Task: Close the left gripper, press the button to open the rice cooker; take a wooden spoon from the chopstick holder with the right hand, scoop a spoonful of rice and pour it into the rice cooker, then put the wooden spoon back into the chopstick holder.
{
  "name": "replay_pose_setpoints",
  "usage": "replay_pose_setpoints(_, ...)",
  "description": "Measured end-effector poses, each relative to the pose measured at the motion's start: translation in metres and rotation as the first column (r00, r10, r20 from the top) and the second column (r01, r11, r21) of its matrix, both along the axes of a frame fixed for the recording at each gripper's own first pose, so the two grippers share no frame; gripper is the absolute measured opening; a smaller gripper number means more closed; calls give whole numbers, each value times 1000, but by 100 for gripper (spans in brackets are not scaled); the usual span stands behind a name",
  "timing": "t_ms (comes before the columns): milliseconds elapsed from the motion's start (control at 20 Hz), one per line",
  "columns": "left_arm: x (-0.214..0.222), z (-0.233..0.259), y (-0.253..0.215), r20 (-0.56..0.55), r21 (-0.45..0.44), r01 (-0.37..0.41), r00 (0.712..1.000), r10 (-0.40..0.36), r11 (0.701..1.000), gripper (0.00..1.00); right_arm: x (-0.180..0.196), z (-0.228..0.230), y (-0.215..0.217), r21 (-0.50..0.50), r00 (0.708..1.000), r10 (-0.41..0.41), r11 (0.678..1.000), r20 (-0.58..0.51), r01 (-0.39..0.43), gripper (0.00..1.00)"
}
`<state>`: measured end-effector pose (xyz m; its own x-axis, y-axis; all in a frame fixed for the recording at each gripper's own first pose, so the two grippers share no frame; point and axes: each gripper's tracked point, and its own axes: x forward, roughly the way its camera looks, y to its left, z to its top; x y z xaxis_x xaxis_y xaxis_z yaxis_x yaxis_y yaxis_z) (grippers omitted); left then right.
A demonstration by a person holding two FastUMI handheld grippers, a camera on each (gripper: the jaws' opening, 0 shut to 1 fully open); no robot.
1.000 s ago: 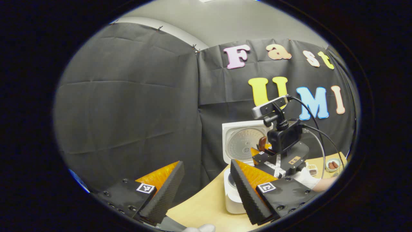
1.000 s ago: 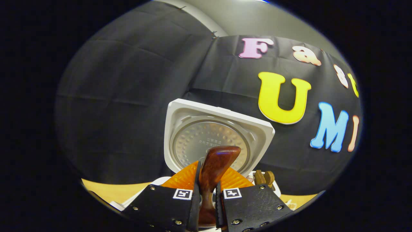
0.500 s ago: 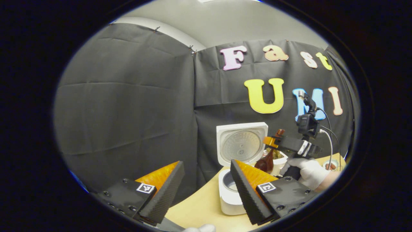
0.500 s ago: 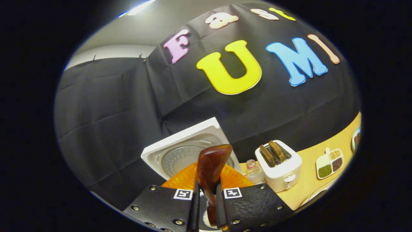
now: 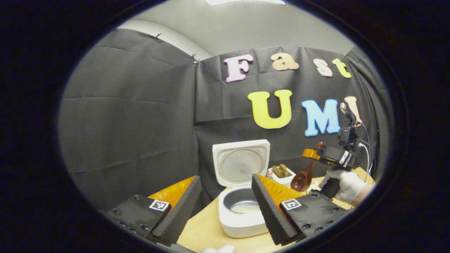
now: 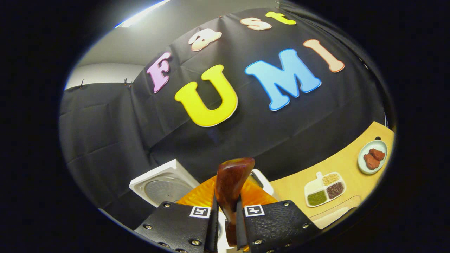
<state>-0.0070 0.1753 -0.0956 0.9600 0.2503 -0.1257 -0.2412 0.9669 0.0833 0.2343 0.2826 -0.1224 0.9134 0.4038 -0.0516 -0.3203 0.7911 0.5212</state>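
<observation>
The white rice cooker (image 5: 242, 218) stands on the wooden table with its lid (image 5: 240, 162) raised; a little white rice lies in its grey pot. My left gripper (image 5: 225, 205) hangs open in front of it, holding nothing. To the right of the cooker a gloved hand (image 5: 342, 182) holds my right gripper (image 5: 309, 153), with the dark wooden spoon (image 5: 301, 180) hanging bowl-down. In the right gripper view my right gripper (image 6: 225, 218) is shut on the wooden spoon (image 6: 230, 182), handle end up. The cooker lid (image 6: 163, 188) sits low on the left there.
A white toaster (image 5: 281, 174) with brown slices stands behind the cooker. In the right gripper view a divided dish of grains (image 6: 325, 188) and a small plate of brown pieces (image 6: 373, 158) lie on the table (image 6: 337, 165) to the right.
My right gripper has carried the spoon rightward, away from over the cooker, and its view has swung right. The left gripper view has shifted, showing the pot's inside.
</observation>
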Motion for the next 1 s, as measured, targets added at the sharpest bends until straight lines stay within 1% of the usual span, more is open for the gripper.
replay_pose_setpoints(100, 3, 2, -22, 2, -3, 37, 999, -37, 999, 100, 5, -2, -49, 5, 998, -66, 998, -3, 66, 21)
replay_pose_setpoints(200, 5, 5, -42, 9, 3, 65, 998, -65, 998, 100, 9, -6, -101, -11, 992, -128, 992, -2, 128, 21)
replay_pose_setpoints(350, 9, 7, -77, 13, -7, 113, 994, -113, 994, 100, 11, -10, -173, -13, 978, -209, 978, -4, 209, 21)
replay_pose_setpoints(400, 11, 8, -88, 13, -10, 123, 992, -123, 992, 100, 8, -16, -191, -19, 973, -229, 973, -2, 229, 21)
replay_pose_setpoints(450, 12, 9, -98, 17, -12, 132, 991, -132, 991, 100, 9, -20, -210, -27, 968, -250, 968, -5, 250, 25)
replay_pose_setpoints(500, 14, 11, -108, 19, -13, 144, 989, -143, 990, 100, 8, -23, -227, -28, 963, -270, 963, -6, 270, 21)
replay_pose_setpoints(600, 8, 5, -129, 19, -9, 163, 986, -163, 987, 100, 7, -27, -266, -34, 952, -307, 951, -8, 307, 21)
replay_pose_setpoints(800, 11, 7, -163, 18, 0, 192, 981, -192, 981, 100, 5, -44, -333, -50, 929, -370, 928, -21, 368, 21)
replay_pose_setpoints(950, 12, 4, -186, 10, -8, 205, 979, -205, 979, 100, 3, -57, -371, -57, 914, -405, 913, -34, 403, 21)
replay_pose_setpoints(1000, 12, 4, -191, 7, -2, 205, 979, -205, 979, 100, 1, -61, -381, -58, 910, -413, 910, -41, 410, 25)
